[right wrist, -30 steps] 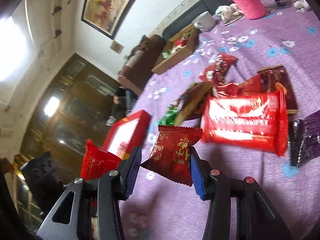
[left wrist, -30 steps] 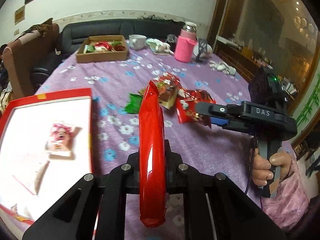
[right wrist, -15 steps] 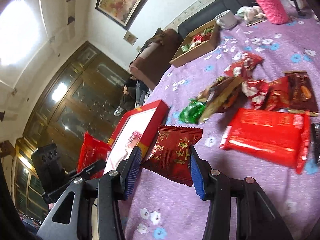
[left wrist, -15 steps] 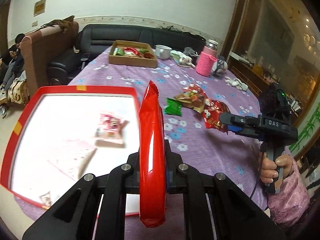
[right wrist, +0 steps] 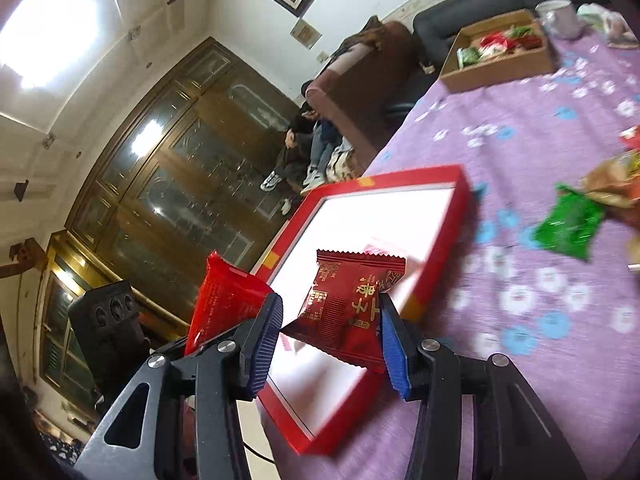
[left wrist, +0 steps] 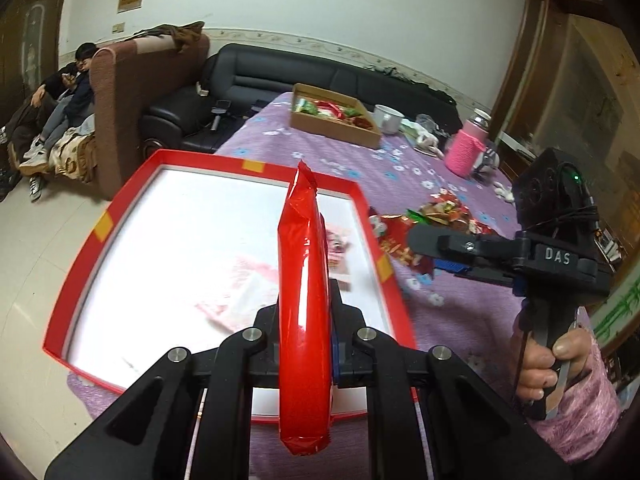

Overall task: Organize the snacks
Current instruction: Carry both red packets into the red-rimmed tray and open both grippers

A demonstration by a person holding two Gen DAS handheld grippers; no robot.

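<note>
Your left gripper [left wrist: 306,344] is clenched on a long bright red packet [left wrist: 305,304]. The fingers pinch its flat sides, so it stands on edge, its glossy seam running straight ahead from between them. Held this way, it looks ready to be lowered flat into the box.

Beyond the left fingertips, directly under the packet's far end, lies the red box [left wrist: 100,228], a shallow tray with a red rim, yellow tape tabs and a white floor. It sits at the near corner of the counter [left wrist: 400,176], which wears a purple flowered cloth. One pale pink wrapped snack [left wrist: 338,256] already rests on the white floor, partly hidden behind the packet.

Your right gripper [right wrist: 330,340] grasps a dark red sachet [right wrist: 348,304] with gold characters and a zigzag top edge. Its blue-padded fingers stand fairly wide, and the sachet sits at a tilt between them, hovering over the box's near rim, seemingly next in line for dropping in.

Further ahead of the right fingers, to their right, a green packet [right wrist: 568,230] lies among the loose snack pile [left wrist: 444,210] yet to be sorted.

Far beyond both sets of fingers, a cardboard box [left wrist: 334,122] holds more snacks.
</note>
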